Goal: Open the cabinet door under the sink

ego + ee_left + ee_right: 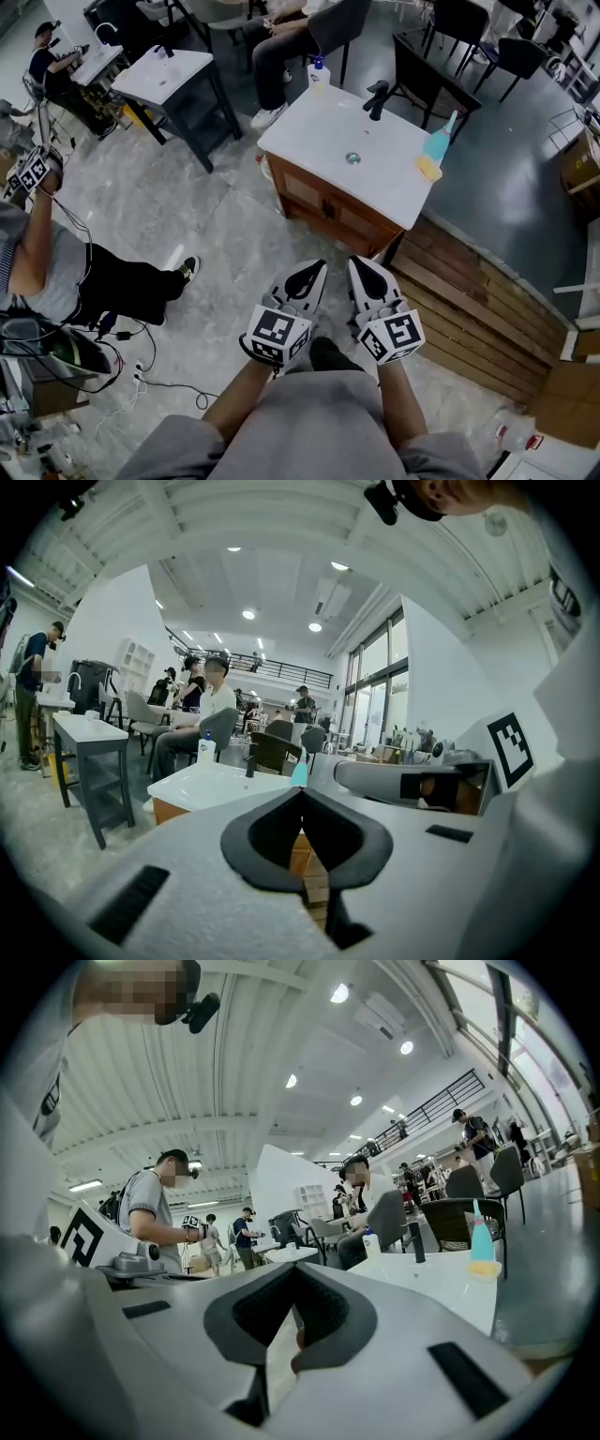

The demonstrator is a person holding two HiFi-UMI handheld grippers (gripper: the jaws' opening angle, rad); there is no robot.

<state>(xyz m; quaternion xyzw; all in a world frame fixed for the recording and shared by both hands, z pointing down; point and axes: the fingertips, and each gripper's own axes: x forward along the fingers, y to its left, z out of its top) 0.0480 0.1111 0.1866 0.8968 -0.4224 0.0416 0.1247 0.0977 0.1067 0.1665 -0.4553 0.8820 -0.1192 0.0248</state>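
The sink cabinet (328, 208) is brown wood with two closed front doors, under a white basin top (319, 122) with a black faucet (377, 98). It stands on the floor ahead of me, a short way beyond both grippers. My left gripper (317, 266) and right gripper (356, 262) are side by side in front of my body, pointing toward the cabinet and touching nothing. In the left gripper view the left gripper (302, 789) has its jaws together and empty, with the basin top (216, 782) ahead. The right gripper (293, 1267) also looks shut and empty.
A teal bottle (439, 142) and yellow sponge (428, 167) sit on the basin's right edge, a soap bottle (319, 73) at the back. Wooden planks (478, 309) lie to the right. A person (56, 262) stands left near floor cables (141, 375); a grey table (173, 80) is behind.
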